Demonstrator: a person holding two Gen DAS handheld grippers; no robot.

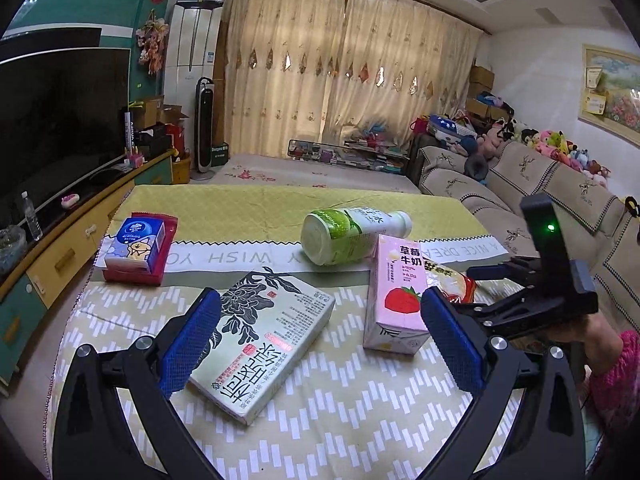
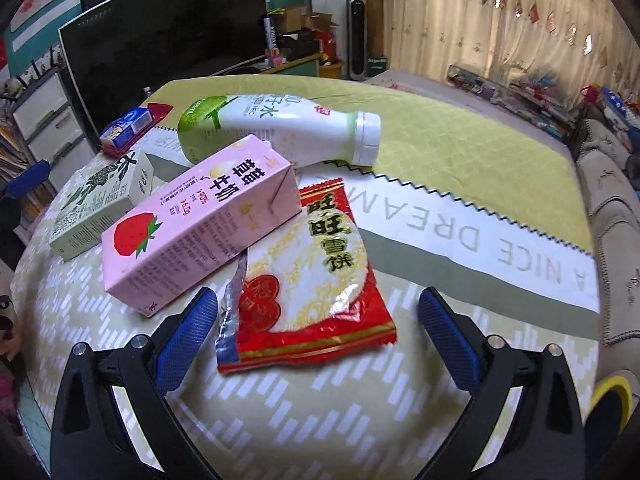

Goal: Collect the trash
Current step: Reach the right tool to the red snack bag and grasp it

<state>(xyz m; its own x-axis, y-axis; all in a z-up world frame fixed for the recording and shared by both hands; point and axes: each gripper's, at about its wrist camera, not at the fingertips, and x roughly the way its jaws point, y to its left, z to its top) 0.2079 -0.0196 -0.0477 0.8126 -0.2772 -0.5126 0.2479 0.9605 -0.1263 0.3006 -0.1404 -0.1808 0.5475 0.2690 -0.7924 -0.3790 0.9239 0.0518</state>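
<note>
A flat green tea box (image 1: 262, 342) lies on the table, partly between the blue fingers of my open left gripper (image 1: 320, 344). To its right stands a pink strawberry milk carton (image 1: 396, 294), lying on its side in the right wrist view (image 2: 192, 220). Behind it a green-and-white bottle (image 1: 348, 236) (image 2: 276, 130) lies on its side. A red-and-white rice cracker packet (image 2: 308, 276) lies flat just ahead of my open right gripper (image 2: 318, 336), its near edge between the fingers. The right gripper (image 1: 492, 280) also shows at the right in the left wrist view, over the packet (image 1: 452, 280).
A blue tissue pack on a red box (image 1: 138, 248) (image 2: 126, 130) sits at the table's far left. The table carries a green patterned cloth (image 1: 340, 420). A TV and cabinet (image 1: 60, 128) stand to the left, a sofa (image 1: 540, 192) to the right. A person's sleeve (image 1: 612, 376) is at right.
</note>
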